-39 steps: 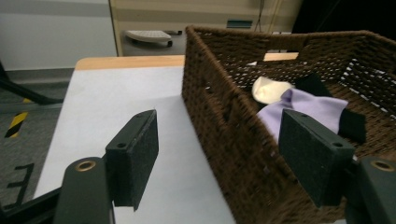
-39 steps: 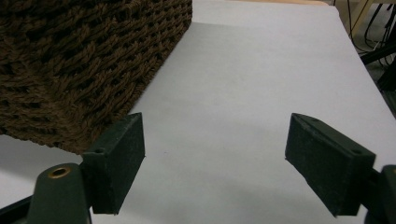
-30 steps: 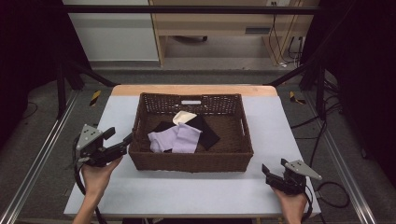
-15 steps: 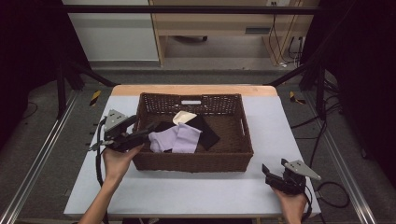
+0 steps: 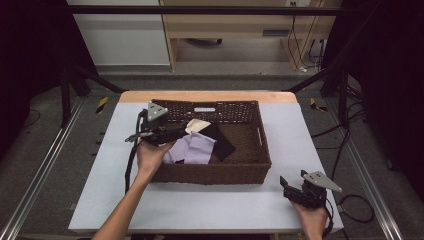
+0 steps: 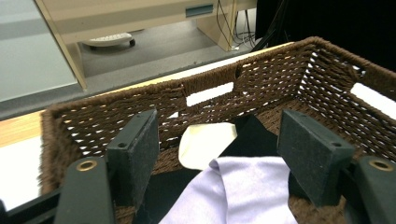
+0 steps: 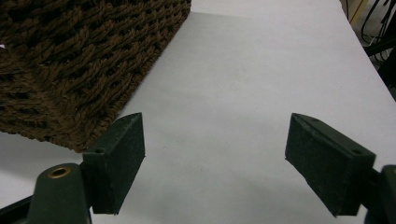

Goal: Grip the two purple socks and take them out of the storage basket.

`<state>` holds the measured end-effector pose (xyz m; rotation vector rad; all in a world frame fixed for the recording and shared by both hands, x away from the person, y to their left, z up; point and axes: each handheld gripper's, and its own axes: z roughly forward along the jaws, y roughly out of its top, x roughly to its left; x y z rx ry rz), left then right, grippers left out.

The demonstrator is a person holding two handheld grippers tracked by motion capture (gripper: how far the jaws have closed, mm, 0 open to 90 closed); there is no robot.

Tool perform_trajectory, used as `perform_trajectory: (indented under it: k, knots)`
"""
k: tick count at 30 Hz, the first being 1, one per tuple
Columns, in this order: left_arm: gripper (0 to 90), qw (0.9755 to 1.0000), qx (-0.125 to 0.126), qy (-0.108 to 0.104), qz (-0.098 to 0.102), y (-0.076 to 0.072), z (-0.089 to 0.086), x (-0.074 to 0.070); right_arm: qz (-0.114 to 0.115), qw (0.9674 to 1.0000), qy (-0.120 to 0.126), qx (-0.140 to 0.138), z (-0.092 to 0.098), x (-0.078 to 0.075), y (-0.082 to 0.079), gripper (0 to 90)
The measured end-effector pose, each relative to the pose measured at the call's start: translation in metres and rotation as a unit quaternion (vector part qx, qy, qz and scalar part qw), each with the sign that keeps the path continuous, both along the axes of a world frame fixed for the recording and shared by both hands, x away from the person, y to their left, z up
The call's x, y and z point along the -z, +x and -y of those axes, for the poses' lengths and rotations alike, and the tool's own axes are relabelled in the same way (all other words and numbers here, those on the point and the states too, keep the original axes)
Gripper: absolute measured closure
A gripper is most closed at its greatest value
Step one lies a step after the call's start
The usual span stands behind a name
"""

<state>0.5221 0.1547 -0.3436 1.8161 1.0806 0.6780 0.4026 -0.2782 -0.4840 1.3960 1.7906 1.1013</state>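
White table (image 5: 240, 205) | brown wicker basket (image 5: 215, 174) | grey floor (image 5: 55, 150)

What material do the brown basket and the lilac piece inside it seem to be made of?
The basket looks woven from brown cord or fibre, matte: twisted strands and open gaps show in its walls. The lilac piece looks like soft matte cloth, probably knit or cotton, since it lies in gentle folds.

Lilac cloth (image 5: 192, 148), brown woven basket (image 5: 250, 172)

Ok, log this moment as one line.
left gripper: open, over lilac cloth in basket | right gripper: open, idle on table
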Motion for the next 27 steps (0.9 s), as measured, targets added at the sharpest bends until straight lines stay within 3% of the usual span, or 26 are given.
perform_trajectory:
  k: [13, 14, 23, 27]
  knots:
    - [31.8, 0.9988, -0.009, 0.006, -0.048, 0.035, 0.017, 0.017, -0.005, 1.0, -0.002, -0.004, -0.001, 0.0, 0.001, 20.7]
    - [32.1, 0.9981, -0.012, 0.008, -0.06, 0.041, 0.019, 0.02, -0.005, 1.0, -0.002, -0.004, -0.001, 0.0, 0.001, 20.7]
    - [32.9, 0.9949, -0.002, 0.03, -0.097, 0.057, 0.038, 0.036, -0.006, 1.0, -0.003, -0.006, -0.001, 0.0, 0.001, 20.8]
    - [33.8, 0.9927, 0.009, 0.023, -0.118, 0.062, 0.038, 0.04, -0.004, 1.0, -0.004, -0.006, -0.001, 0.0, 0.001, 20.8]
